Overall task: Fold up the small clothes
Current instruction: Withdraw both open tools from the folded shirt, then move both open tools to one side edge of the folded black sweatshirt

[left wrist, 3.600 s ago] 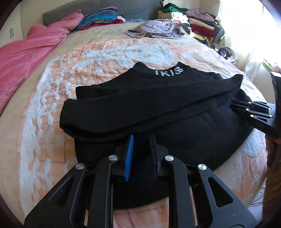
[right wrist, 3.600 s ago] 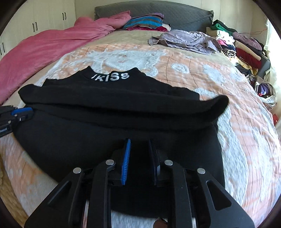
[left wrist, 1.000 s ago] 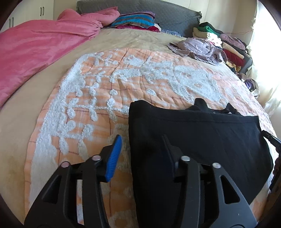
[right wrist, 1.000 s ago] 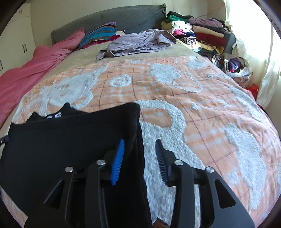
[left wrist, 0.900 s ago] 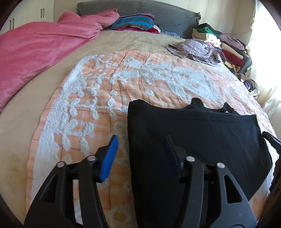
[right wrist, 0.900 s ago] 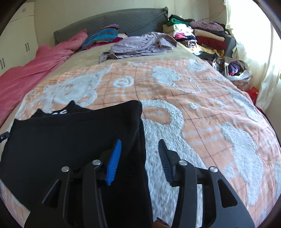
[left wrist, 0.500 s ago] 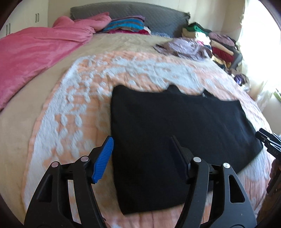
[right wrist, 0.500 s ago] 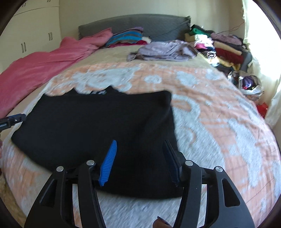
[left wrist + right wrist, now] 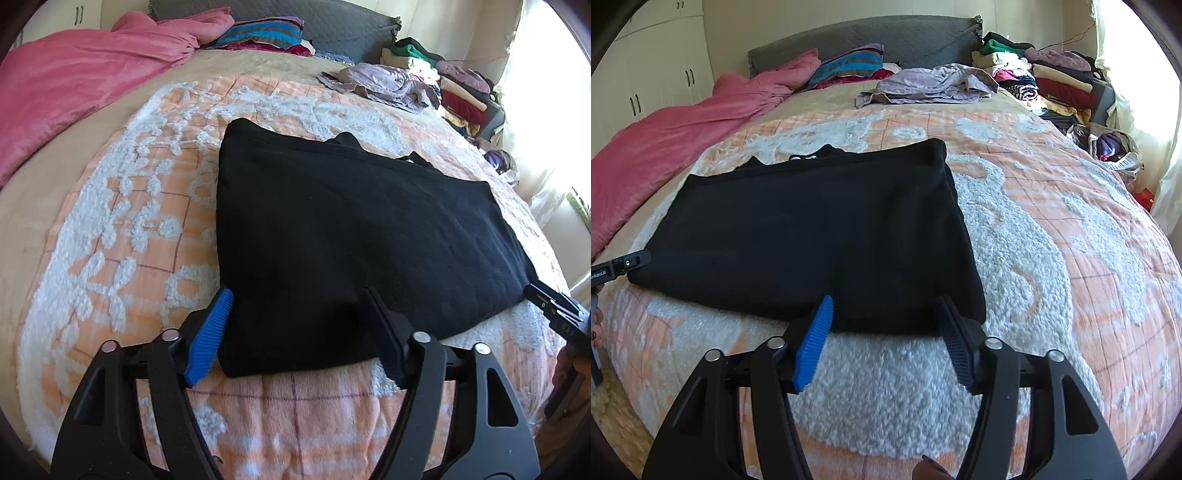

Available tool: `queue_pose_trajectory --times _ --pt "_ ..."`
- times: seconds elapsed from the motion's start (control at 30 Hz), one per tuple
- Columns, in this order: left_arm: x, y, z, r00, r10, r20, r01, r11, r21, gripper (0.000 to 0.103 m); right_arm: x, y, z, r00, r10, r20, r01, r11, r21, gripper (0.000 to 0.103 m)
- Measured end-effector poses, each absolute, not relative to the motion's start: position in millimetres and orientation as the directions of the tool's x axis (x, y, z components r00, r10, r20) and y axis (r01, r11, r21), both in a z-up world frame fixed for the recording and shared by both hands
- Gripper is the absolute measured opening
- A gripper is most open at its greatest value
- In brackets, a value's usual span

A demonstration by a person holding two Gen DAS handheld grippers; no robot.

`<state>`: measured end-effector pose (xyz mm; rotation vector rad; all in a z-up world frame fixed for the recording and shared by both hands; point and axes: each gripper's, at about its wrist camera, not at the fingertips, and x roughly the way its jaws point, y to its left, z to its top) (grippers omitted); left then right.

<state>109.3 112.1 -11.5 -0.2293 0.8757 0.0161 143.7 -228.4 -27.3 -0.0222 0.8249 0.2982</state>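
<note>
We hold both tongs spread wide and empty over the orange-and-white bedspread (image 9: 1052, 229), where the black top (image 9: 812, 236) lies folded flat. Its long axis runs side to side between us. From the left gripper (image 9: 301, 328) its near corner sits at twelve o'clock, inside the jaws; from the right gripper (image 9: 884, 332) the opposite corner likewise. Neither hand is nearer. White collar lettering peeks out at the far edge, too small to read.

Bare quilt (image 9: 1052, 236) surrounds the black sweater (image 9: 812, 236); pink blanket (image 9: 665, 147) and clothes pile (image 9: 1045, 77) crowd the edges.
</note>
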Motion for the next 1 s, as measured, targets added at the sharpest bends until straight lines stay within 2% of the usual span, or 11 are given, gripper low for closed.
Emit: queue_pose_trajectory --times 0.07,0.17,0.27,0.3,0.33,0.37,0.67,1.0 --pt "106 112 -9 0.649 -0.081 -0.757 -0.109 0.974 -0.197 0.07 140 -231 -25 0.642 0.263 -0.72 -0.266 0.958 0.112 0.079" --pt "101 113 -4 0.66 -0.092 -0.746 -0.106 0.971 -0.214 0.08 133 -236 -20 0.658 0.263 -0.706 -0.253 0.96 0.121 0.087" --pt "97 113 0 0.667 -0.087 -0.74 -0.11 0.971 -0.213 0.083 126 -240 -14 0.673 0.266 -0.69 -0.248 0.96 0.128 0.095" --pt "95 114 1 0.67 -0.087 -0.737 -0.112 0.97 -0.216 0.084 124 -240 -12 0.677 0.273 -0.683 -0.252 0.959 0.133 0.096" --pt "95 115 2 0.671 -0.087 -0.737 -0.114 0.969 -0.218 0.091 122 -241 -10 0.68 0.276 -0.68 -0.255 0.958 0.134 0.096" --pt "94 115 3 0.67 -0.086 -0.738 -0.117 0.969 -0.219 0.094 120 -241 -9 0.683 0.276 -0.677 -0.256 0.957 0.132 0.097" --pt "87 124 7 0.668 -0.057 -0.742 -0.152 0.966 -0.211 0.094 111 -217 1 0.684 0.303 -0.664 -0.314 0.943 0.108 0.098" --pt "81 142 10 0.666 -0.011 -0.746 -0.207 0.958 -0.198 0.094 108 -148 10 0.649 0.379 -0.66 -0.457 0.887 0.061 0.098"
